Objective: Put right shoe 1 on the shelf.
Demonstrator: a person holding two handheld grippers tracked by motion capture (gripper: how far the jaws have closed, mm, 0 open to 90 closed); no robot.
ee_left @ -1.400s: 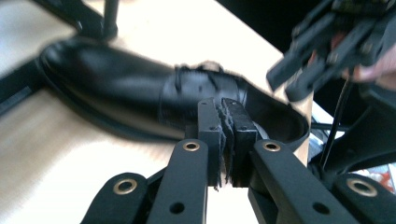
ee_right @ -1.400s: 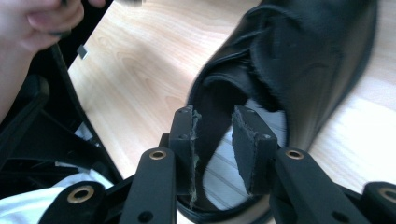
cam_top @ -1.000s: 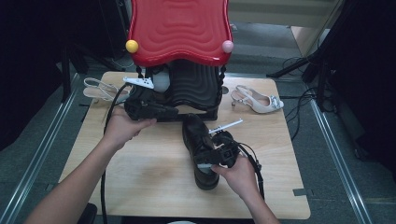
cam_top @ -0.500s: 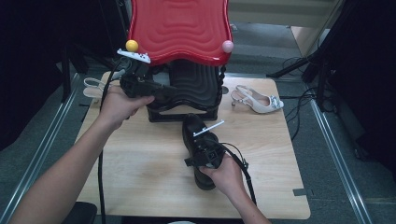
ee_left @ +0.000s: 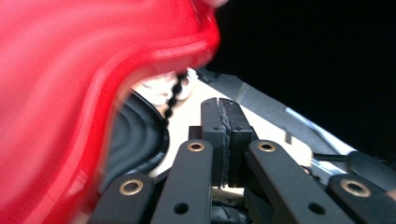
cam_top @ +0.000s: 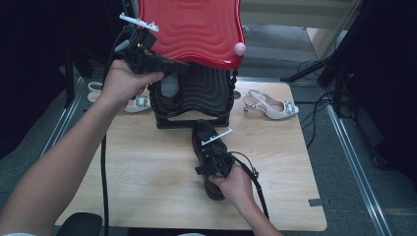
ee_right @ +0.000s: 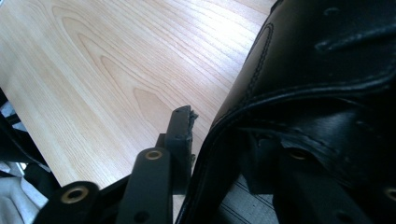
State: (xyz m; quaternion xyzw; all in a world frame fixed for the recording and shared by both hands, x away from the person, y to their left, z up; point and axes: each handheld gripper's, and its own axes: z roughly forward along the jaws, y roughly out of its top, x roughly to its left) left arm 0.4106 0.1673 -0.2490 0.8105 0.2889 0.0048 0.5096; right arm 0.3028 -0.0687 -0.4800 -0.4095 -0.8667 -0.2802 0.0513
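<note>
1. Pale wooden table [cam_top: 147, 167] stood on grey floor, dark surroundings on both sides.
2. Red-and-black shoe rack [cam_top: 194, 64] sat at the table's far middle; its lower black shelf looked bare, contents otherwise hard to tell.
3. White heeled sandal [cam_top: 271, 104] lay right of the rack; another white sandal [cam_top: 132, 102] lay at its left.
4. Black shoe [cam_top: 209, 152] lay on the table just before the rack, long axis running near-to-far; toe direction unclear.
5. Right gripper [cam_top: 216, 164] clamped the shoe's collar, one jaw outside, one inside.
6. Left gripper [cam_top: 169, 64], raised beside the red top shelf, had its jaws pressed together on nothing.
</note>
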